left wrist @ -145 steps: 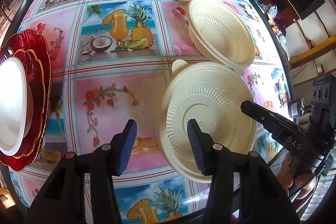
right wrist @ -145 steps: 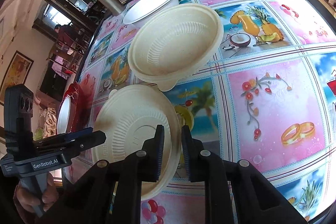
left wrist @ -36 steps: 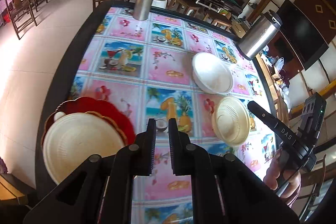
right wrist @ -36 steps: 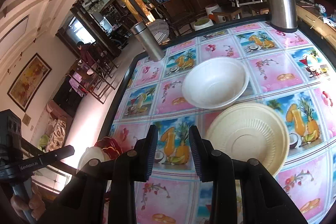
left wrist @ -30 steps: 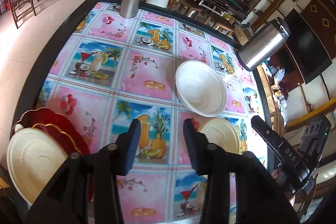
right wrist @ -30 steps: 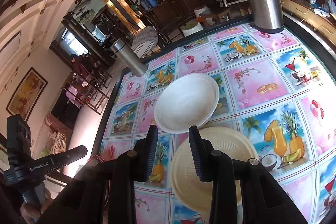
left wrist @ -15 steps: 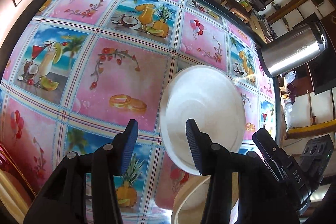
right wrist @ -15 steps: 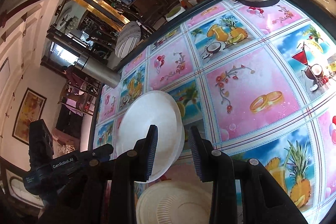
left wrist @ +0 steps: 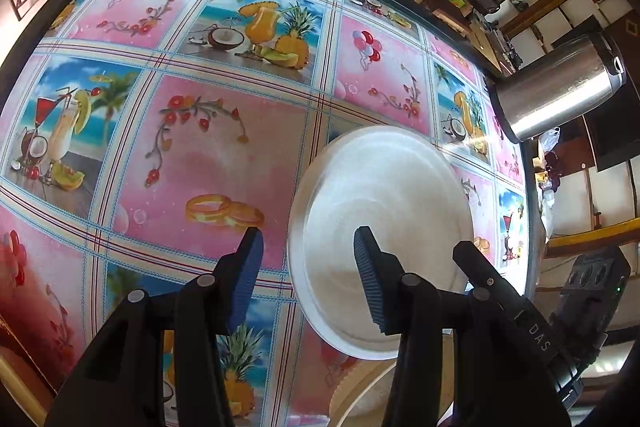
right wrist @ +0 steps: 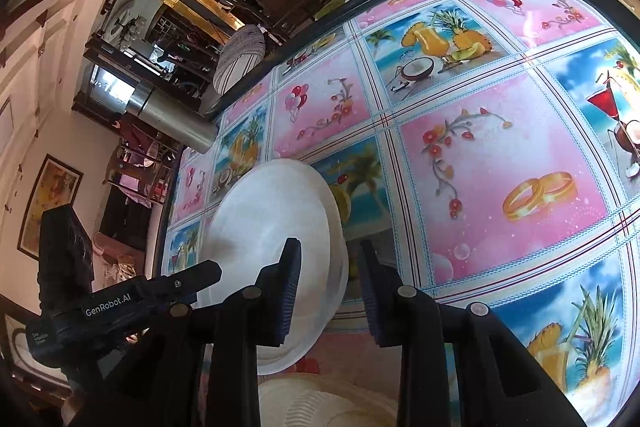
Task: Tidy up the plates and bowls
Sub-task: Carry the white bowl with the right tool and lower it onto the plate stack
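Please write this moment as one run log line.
phase: reaching for white bowl | left tongs: open, astride its near rim | right tongs: just been closing, astride opposite rim, not gripping | cream bowl: nearer, untouched

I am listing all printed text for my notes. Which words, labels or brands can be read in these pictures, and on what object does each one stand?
"GenRobot.AI": on the side of the left gripper, seen in the right wrist view.
"DAS": on the side of the right gripper, seen in the left wrist view.
A small white label under "GenRobot.AI": too small to read.
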`<state>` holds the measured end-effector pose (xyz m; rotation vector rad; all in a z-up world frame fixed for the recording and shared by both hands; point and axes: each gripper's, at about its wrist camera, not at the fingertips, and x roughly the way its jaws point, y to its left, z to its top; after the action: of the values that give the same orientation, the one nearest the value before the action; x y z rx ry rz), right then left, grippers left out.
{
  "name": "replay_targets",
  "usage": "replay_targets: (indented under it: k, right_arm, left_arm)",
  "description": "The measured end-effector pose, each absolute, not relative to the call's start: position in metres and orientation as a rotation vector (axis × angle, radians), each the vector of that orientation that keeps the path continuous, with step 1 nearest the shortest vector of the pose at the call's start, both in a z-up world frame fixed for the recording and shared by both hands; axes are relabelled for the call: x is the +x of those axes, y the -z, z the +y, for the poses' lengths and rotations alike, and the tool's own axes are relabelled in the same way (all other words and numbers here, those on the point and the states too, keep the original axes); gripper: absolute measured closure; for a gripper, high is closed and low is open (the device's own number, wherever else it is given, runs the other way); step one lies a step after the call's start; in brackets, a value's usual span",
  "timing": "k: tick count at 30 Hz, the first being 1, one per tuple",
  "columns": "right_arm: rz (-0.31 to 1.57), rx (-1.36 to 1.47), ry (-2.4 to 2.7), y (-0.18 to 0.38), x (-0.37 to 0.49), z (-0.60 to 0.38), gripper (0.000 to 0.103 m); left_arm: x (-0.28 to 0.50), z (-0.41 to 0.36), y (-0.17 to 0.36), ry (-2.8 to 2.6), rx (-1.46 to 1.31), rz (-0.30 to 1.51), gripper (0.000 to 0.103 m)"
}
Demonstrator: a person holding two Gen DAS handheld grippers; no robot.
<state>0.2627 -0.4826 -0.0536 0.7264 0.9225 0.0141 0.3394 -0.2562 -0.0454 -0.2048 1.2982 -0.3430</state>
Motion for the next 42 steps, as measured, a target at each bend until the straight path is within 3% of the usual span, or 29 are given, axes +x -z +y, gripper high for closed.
replay_targets:
  k: [7,11,15,29,42]
  right_arm:
    - [0.94,0.715,0.003,0.06,0.266,-0.483,0.088]
    - [0.936,0.714,0.011,0.06,0.266,-0.483,0.095]
    - [0.933,0.718,0.022,0.062,0.265,-0.484,0.095]
    - [0.868,0.726,0.001,0.034,0.25,-0.469,0.096]
    - [0.797,0.685,-0.181,-0.035,0.192,-0.357,0.096]
  left_arm:
    - [0.339,-0.267,0.044,0.355,-0.153,1.281,0.061]
    - [0.338,-0.269,0.044,0.355,-0.129,1.273,0.083]
    - [0.336,-0.269,0.042,0.342,-0.104,1.254,0.093]
    - [0.313,-0.24,0.001,0.354,-0.119,1.2,0.093]
    - [0.23,-0.109,-0.068,0.284,-0.15,1.129,0.093]
